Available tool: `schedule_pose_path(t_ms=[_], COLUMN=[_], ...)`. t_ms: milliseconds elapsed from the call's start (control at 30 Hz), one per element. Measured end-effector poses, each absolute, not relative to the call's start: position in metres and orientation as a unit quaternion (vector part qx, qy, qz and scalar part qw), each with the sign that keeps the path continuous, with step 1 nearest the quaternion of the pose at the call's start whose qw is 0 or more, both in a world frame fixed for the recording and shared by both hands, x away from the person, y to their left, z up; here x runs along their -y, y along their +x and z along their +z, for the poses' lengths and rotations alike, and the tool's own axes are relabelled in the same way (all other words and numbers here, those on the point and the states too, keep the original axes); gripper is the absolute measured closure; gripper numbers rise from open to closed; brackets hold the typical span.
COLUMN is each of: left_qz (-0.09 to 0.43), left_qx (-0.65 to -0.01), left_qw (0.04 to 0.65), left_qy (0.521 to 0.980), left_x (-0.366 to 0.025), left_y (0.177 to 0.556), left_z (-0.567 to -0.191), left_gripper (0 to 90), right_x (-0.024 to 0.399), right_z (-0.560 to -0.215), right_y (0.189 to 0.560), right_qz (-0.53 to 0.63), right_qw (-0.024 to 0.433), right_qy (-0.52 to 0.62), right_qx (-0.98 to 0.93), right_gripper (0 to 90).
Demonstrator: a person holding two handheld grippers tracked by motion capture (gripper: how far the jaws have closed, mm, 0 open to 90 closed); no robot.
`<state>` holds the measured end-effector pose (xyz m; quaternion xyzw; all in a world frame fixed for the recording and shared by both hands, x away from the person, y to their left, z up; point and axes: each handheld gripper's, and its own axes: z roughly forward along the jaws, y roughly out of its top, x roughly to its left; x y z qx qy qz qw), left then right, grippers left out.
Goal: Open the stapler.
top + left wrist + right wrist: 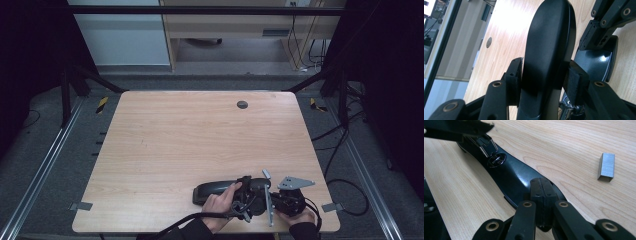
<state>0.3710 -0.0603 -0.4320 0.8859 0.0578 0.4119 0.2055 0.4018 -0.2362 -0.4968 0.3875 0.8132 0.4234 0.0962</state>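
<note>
Black glossy plastic stapler [216,191] opened in 2 parts at near table edge. Left gripper [541,80] clamps its rounded top arm between both pads. Right gripper [541,192] fully closed, pressing base end. Likely rigid, slippery; hold across narrow sides. Silver staple strip [606,166] lies right of right gripper.

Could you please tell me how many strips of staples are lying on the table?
1. A single staple strip lies loose on the bare wood, apart from the black stapler, in the right gripper view. More could be hidden behind the hands and grippers.
</note>
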Motion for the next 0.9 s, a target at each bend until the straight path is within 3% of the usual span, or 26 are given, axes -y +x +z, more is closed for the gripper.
schedule_pose_path(t_ms=[900], left_qz=[0.415], left_qx=[-0.08], left_qw=[0.236], left_qy=[0.875], left_x=[0.047], left_y=[0.369], left_z=[-0.417], left_gripper=[54.7], right_x=[0.232], right_z=[-0.496], right_y=[0.4], right_qz=[0.417], right_qw=[0.117], right_qy=[0.384], right_qx=[-0.815], right_gripper=[90.0])
